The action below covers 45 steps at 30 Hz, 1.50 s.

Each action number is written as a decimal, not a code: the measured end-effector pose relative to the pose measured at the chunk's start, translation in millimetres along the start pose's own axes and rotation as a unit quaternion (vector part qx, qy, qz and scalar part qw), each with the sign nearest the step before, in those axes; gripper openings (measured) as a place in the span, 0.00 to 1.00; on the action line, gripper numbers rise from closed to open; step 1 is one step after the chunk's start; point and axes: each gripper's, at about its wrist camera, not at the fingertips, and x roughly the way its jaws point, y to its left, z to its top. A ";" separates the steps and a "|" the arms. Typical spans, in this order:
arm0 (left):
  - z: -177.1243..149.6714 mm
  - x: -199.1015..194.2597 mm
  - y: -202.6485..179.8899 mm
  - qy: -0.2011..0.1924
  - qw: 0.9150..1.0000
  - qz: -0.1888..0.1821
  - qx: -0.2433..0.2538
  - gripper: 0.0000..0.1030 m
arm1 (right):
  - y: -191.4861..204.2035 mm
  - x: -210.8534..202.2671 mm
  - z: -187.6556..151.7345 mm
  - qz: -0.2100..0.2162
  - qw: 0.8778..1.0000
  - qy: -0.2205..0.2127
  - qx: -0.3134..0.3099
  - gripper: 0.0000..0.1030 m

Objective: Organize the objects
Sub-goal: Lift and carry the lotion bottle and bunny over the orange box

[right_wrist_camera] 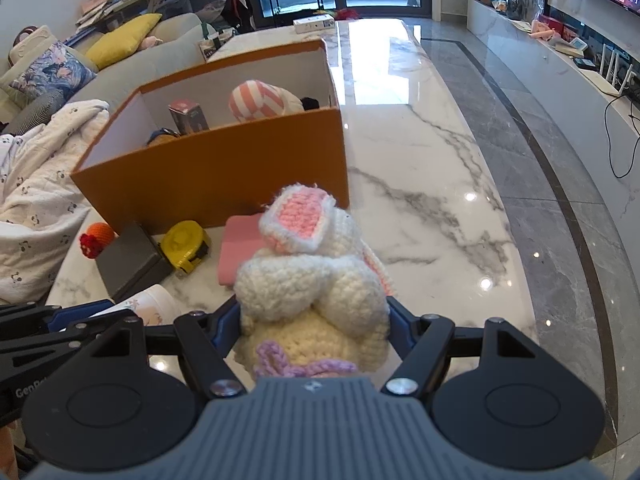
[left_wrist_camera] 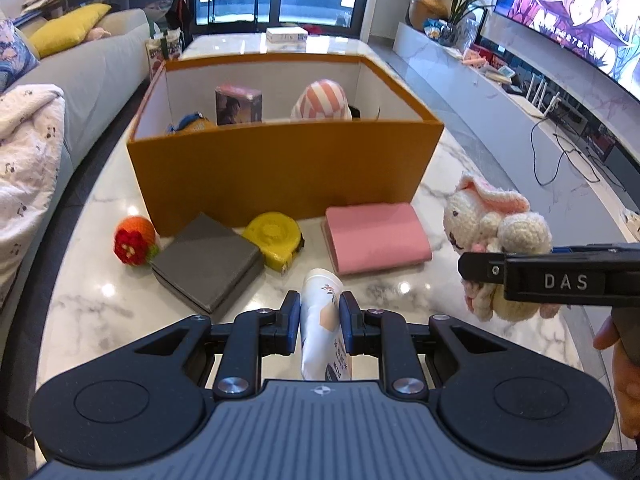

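- Orange box (left_wrist_camera: 280,168): rectangular, open-topped, smooth card walls, white inside; stands on the marble table (left_wrist_camera: 436,196) and serves as landmark for all below.
- Inside the box: a pink-and-white striped soft bundle (left_wrist_camera: 322,100) at the far right, an upright printed carton (left_wrist_camera: 238,104) near the middle, a blue-and-orange item (left_wrist_camera: 188,122) low at the left, only partly seen.
- White tube (left_wrist_camera: 320,312): smooth plastic, slim, with a floral print; well in front of the box's near wall, pinched between the blue pads of the left gripper (left_wrist_camera: 320,320), whose jaws are drawn in tight on it.
- Crochet rabbit (right_wrist_camera: 312,280): knobbly cream yarn, pink-lined ear, lilac yarn bow; in front of the box's right corner, lifted off the table, held by the right gripper (right_wrist_camera: 314,324), jaws about half spread and pressing its round body.
- Pink pad (left_wrist_camera: 376,236): flat, matte, rounded edges; lying just before the box's near wall, right of centre.
- Yellow tape measure (left_wrist_camera: 274,238): hard, rounded casing; just before the near wall, at centre.
- Grey case (left_wrist_camera: 208,262): flat, square, matte; at the box's near left corner, touching the tape measure.
- Crochet ball (left_wrist_camera: 134,240): orange yarn with a red flower; beside the box's left corner, just left of the grey case.
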 end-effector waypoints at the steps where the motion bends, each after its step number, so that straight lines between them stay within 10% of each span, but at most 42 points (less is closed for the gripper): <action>1: 2.2 -3.8 0.6 -0.005 1.000 0.000 0.001 0.23 | 1.2 -3.3 0.7 0.003 1.000 -0.004 0.000 0.71; 19: 142.8 -3.8 41.4 -0.123 0.991 0.058 -0.007 0.23 | 46.6 -7.0 122.9 0.053 0.992 -0.113 0.023 0.71; 31: 158.3 68.5 67.4 -0.083 0.992 0.079 -0.052 0.23 | 57.5 98.0 149.3 0.066 0.996 -0.059 0.018 0.71; 45: 147.7 95.9 68.3 -0.039 0.994 0.093 -0.050 0.23 | 59.8 116.7 145.5 0.038 0.999 -0.035 0.013 0.72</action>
